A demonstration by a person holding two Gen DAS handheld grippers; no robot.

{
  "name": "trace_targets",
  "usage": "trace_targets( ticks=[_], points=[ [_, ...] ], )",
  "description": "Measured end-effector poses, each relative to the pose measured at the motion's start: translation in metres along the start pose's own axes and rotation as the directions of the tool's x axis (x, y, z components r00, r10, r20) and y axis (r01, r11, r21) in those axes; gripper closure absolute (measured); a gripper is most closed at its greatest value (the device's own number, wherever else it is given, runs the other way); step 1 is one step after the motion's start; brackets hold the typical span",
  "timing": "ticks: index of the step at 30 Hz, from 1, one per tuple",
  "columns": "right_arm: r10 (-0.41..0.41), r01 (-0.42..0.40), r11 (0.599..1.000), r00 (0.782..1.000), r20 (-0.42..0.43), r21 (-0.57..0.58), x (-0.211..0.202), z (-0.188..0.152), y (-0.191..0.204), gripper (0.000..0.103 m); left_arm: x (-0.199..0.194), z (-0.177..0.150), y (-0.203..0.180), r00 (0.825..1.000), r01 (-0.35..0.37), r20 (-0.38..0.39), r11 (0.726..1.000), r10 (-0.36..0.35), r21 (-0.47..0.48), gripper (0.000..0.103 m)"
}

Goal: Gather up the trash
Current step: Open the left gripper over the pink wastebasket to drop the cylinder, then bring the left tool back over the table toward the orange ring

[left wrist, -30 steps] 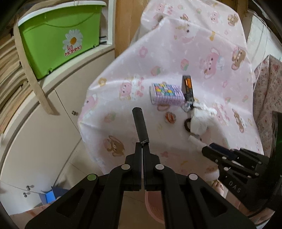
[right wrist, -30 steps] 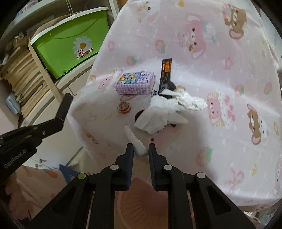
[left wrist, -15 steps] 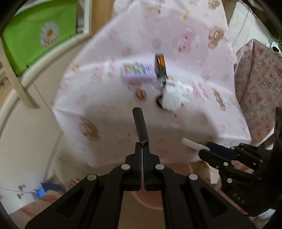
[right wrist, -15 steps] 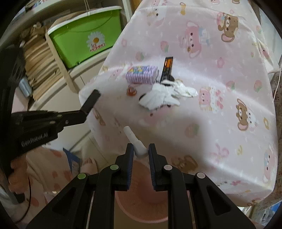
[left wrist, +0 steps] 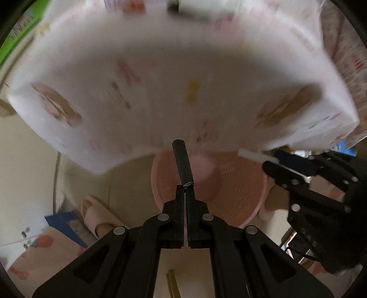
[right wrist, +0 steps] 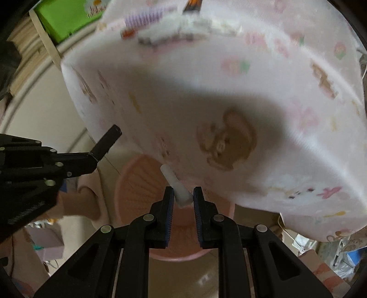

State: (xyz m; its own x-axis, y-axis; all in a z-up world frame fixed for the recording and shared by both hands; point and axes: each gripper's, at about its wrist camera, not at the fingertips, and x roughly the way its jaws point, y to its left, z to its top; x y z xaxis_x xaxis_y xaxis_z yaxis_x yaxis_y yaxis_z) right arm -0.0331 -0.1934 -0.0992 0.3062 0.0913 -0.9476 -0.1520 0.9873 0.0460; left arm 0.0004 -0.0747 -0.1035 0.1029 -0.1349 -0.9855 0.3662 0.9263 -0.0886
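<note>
My left gripper point(left wrist: 185, 190) is shut on the end of a black tube point(left wrist: 182, 164), which sticks out over a pink ribbed basket point(left wrist: 231, 183) on the floor. My right gripper point(right wrist: 182, 197) is shut on a small white tube point(right wrist: 175, 183) above the same basket point(right wrist: 135, 183). Each gripper shows in the other's view: the right gripper point(left wrist: 270, 166) with the white tube point(left wrist: 252, 154), the left gripper point(right wrist: 94, 158) with the black tube point(right wrist: 107, 141). Crumpled white tissue point(right wrist: 190, 25) lies on the table, blurred.
The table's pink printed cloth point(right wrist: 229, 103) hangs just behind the basket. A purple box point(right wrist: 142, 18) and a green bin point(right wrist: 66, 18) are farther back. A person's foot in a pink slipper point(left wrist: 96, 211) stands on the floor left of the basket.
Both grippers have dropped from above the table to below its front edge and now point down over the pink basket. Each still holds its tube.
</note>
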Motion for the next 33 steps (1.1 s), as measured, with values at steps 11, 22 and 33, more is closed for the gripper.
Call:
trace_targets(
  ticks=[11,22,33],
  points=[
    [0.012,-0.008,1.000,0.977,-0.211,0.022,0.060,-0.017,-0.001,0.084,0.068,-0.008,0.017,0.960,0.132,-0.225,0.976,-0.170,-0.176,0.102],
    [-0.028,0.030,1.000,0.978,-0.207,0.005,0.062,-0.022,0.005,0.083,0.075,-0.012,0.029,0.958,0.093,-0.248,0.974,-0.144,-0.205,0.074],
    [-0.047,0.047,0.998,0.999,0.000,0.048,-0.005,-0.001,0.004,0.036,-0.006,0.002,0.050,0.994,-0.101,0.011,0.965,0.106,-0.240,0.045]
  ],
)
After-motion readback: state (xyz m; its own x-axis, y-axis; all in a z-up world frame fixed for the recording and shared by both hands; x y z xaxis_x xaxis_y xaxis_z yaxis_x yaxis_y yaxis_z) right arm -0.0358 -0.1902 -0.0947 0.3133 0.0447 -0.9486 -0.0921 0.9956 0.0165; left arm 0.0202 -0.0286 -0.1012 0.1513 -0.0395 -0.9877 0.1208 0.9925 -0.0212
